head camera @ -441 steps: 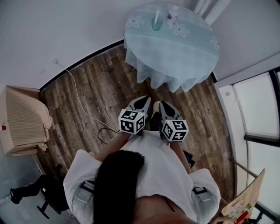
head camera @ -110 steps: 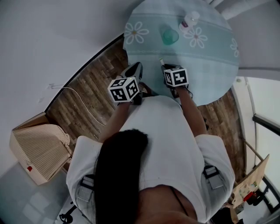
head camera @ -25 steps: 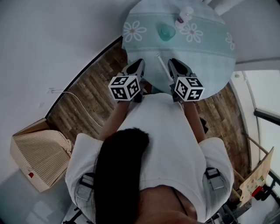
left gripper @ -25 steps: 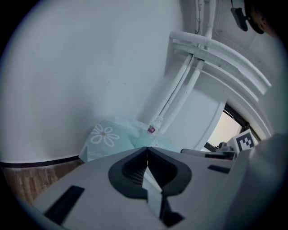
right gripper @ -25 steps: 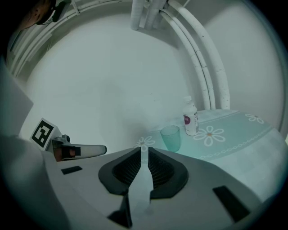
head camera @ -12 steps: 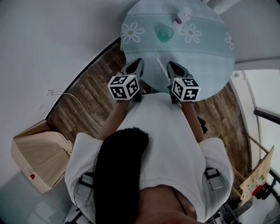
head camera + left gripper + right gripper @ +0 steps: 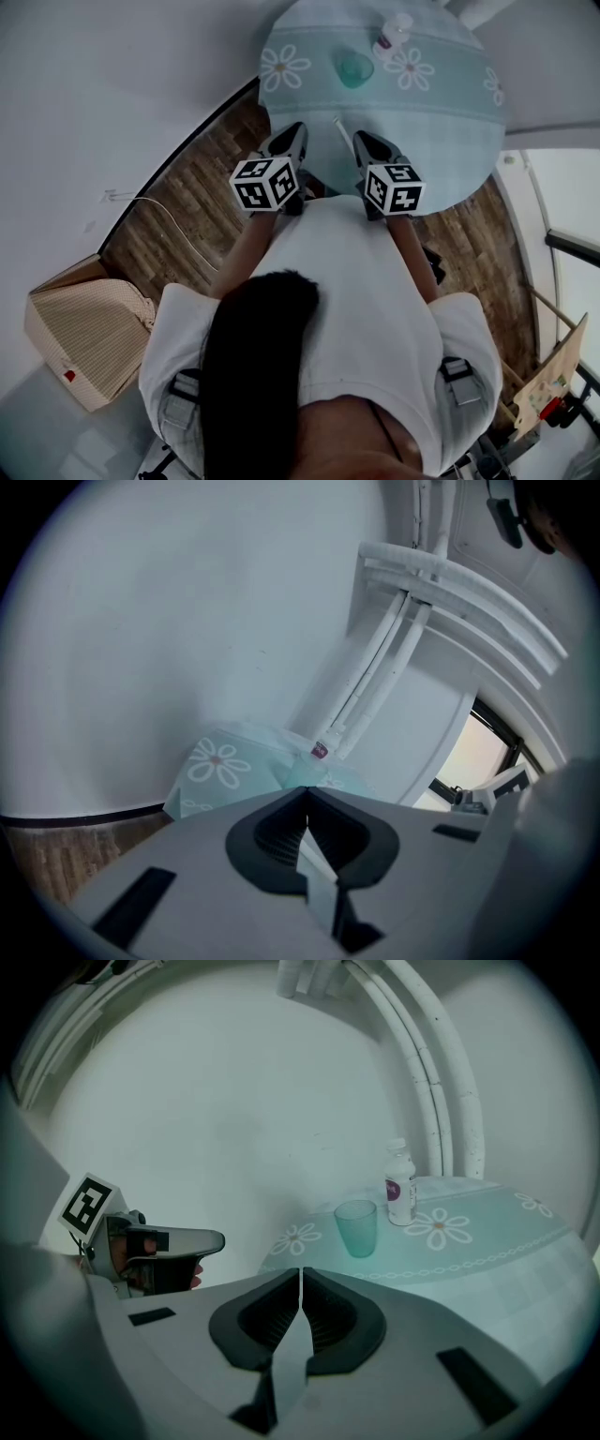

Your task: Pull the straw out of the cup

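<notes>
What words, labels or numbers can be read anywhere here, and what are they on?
No text can be read in any view.
Bottle on the table: purple label, print too small and blurred to read.
Marker cubes: black-and-white square patterns only, no letters or digits.
Box on the floor: a small red mark, too small to read.

Round cloth-covered table with a green cup, a small bottle and a straw on top.
</notes>
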{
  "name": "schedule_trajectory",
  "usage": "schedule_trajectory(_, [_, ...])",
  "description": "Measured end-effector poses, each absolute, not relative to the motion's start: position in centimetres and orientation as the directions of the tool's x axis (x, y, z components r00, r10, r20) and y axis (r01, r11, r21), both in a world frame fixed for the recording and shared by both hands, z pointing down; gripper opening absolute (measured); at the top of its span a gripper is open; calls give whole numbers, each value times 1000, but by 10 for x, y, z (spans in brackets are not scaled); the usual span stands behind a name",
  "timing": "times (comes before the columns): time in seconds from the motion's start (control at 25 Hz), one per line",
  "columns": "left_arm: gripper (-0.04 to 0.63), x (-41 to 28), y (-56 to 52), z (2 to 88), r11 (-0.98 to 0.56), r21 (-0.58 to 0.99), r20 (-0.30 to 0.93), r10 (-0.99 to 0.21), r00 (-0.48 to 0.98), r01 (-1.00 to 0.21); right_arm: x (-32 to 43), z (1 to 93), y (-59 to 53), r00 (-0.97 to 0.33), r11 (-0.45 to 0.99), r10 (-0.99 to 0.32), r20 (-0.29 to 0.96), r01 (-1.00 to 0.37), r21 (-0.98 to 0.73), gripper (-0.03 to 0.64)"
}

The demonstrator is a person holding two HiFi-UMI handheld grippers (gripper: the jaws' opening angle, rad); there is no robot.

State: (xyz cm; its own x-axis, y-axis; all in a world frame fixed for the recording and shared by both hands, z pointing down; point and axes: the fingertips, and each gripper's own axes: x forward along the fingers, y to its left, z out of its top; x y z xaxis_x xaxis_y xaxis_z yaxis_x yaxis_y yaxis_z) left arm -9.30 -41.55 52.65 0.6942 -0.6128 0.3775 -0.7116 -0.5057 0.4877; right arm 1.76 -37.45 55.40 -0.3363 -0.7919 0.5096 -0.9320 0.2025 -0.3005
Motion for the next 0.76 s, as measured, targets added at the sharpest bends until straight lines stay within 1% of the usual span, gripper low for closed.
schedule_trajectory(0.44, [9,-98,-414,526,-499,488,373,-623,687,-717,5,555,-372,-354,245,-777,520,-932,-268,40])
schedule_trajectory(0.76, [9,-99,-415,527,-498,494,370,-621,691,-712,6,554,-372,-342,239,-786,515,-936,-258,40])
